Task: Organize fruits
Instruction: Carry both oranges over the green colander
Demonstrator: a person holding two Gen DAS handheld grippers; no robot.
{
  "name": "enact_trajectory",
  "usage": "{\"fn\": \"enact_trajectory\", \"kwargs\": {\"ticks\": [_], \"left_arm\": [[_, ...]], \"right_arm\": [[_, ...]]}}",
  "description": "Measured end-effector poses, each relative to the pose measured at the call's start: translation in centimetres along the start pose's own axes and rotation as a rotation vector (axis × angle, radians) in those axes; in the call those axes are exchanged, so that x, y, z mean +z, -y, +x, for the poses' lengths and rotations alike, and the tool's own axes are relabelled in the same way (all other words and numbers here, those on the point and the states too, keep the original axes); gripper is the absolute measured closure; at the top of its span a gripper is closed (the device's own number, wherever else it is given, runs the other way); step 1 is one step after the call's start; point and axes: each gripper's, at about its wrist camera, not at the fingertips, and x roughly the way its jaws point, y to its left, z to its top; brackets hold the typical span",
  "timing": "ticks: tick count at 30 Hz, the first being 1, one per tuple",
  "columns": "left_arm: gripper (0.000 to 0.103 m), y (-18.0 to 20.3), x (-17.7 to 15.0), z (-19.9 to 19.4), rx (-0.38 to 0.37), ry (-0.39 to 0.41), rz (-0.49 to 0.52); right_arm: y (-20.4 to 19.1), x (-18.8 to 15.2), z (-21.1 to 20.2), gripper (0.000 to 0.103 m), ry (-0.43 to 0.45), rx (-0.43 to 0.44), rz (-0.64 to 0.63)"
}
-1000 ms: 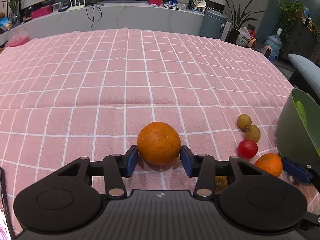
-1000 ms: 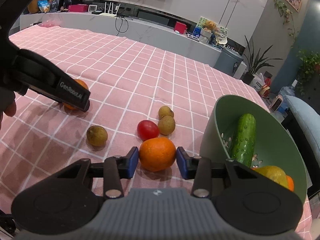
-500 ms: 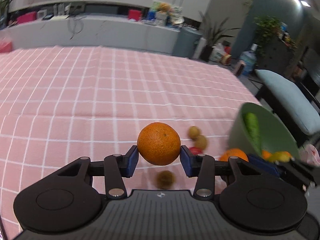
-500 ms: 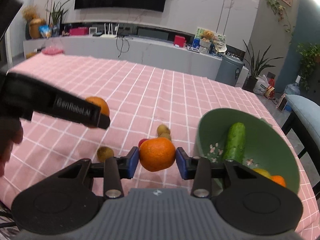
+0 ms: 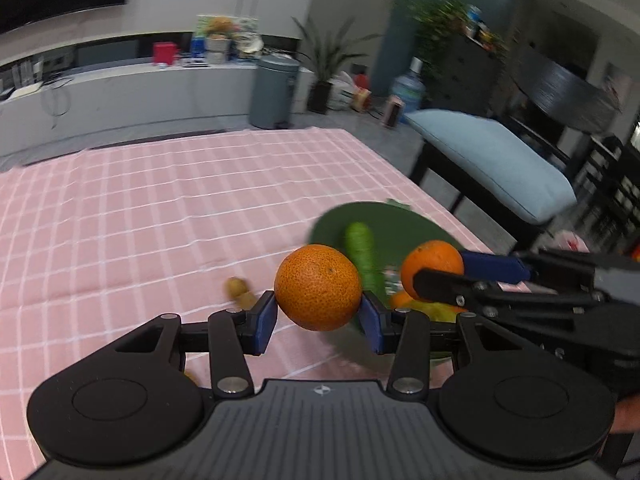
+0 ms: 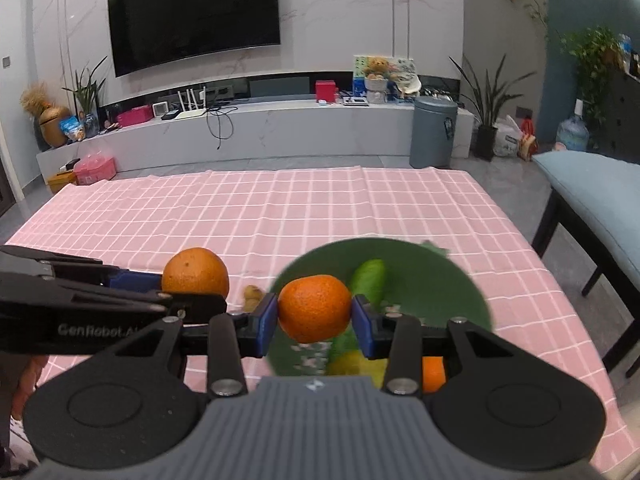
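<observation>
My left gripper [image 5: 318, 318] is shut on a large orange [image 5: 318, 287], held in the air just left of the green bowl [image 5: 400, 222]. My right gripper [image 6: 315, 322] is shut on a smaller orange [image 6: 314, 308], held over the green bowl [image 6: 452, 280]. The bowl holds a cucumber [image 6: 370, 278], a yellow fruit [image 6: 354, 362] and another orange [image 6: 433, 374]. The right gripper and its orange [image 5: 432, 266] show in the left wrist view; the left gripper's orange [image 6: 196, 271] shows in the right wrist view.
Small brown fruits [image 5: 240, 292] lie on the pink checked tablecloth [image 5: 140, 220] left of the bowl, also in the right wrist view [image 6: 252, 296]. A bench with a blue cushion [image 6: 592, 200] stands past the table's right edge.
Both grippers have lifted their oranges off the cloth and carried them right; the right one is now over the bowl, the left one beside it.
</observation>
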Motion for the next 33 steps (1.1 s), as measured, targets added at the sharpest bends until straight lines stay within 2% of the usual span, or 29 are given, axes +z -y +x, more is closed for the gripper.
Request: {"fn": "enact_trajectory", "kwargs": {"ticks": [4,8,17,27,33], "left_arm": [[0.052,2.1,1.1,2.2,-0.014,-0.060,0.060],[0.052,3.3,1.6,4.8,0.014,-0.157,0.070],[0.052,5.0,1.4,8.0,0.039,-0.251,0.180],[0.052,5.2,1.4,10.1,0.084,-0.303,0.242],[0.052,5.4,1.4,10.5,0.083,-0.312,0.261]], "right_arm": [[2.8,0.8,0.0,0.066,-0.027,-0.001,0.012],[4.8,1.2,0.8,0.066,-0.068,0.000,0.003],[6.9,1.4,4.9,0.066,-0.166,-0.008,-0.049],[6.6,0.6,7.4,0.066,-0.234,0.000,-0.081],[6.5,0.6,8.3,0.065,-0.267,0.004,-0.089]]}}
